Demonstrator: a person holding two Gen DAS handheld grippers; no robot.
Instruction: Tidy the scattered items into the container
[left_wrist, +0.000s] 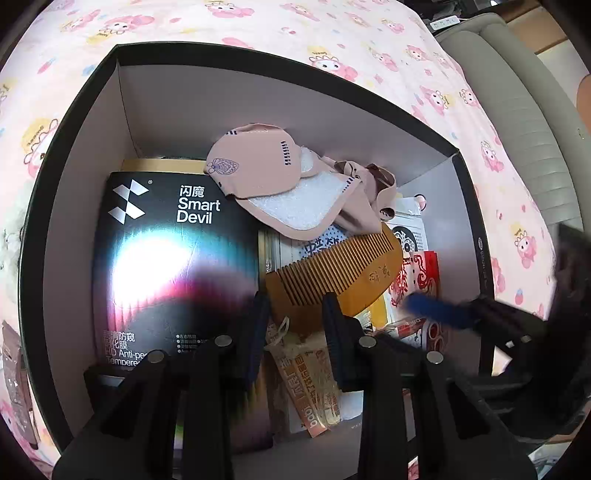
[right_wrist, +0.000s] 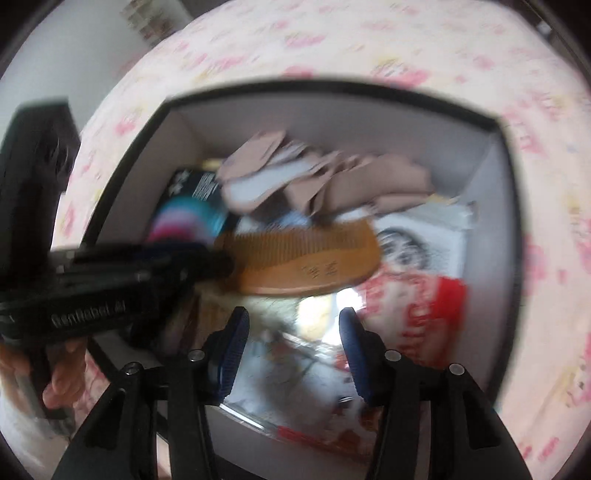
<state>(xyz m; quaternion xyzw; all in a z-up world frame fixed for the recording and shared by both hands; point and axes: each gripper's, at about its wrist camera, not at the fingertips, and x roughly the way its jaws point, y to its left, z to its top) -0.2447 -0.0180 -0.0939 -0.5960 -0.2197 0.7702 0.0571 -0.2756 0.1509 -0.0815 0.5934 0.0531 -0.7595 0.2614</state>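
A black-rimmed box (left_wrist: 122, 110) with pale inner walls sits on a pink patterned sheet (left_wrist: 332, 29). Inside lie a black Smart Devil package (left_wrist: 166, 258), pink socks (left_wrist: 280, 181), a wooden comb (left_wrist: 332, 273) and red-and-white packets (left_wrist: 421, 273). My left gripper (left_wrist: 295, 314) is open over the box, its fingertips on either side of the comb's lower end. My right gripper (right_wrist: 293, 328) is open and empty above the box (right_wrist: 491, 122); the comb (right_wrist: 306, 258) lies just beyond it. The right wrist view is blurred. The left gripper's body (right_wrist: 110, 288) shows at its left.
A grey padded chair or cushion (left_wrist: 517, 92) stands beyond the sheet at the upper right. A clear sachet with orange print (left_wrist: 314, 387) lies at the box's near side. A hand (right_wrist: 62, 376) grips the left tool.
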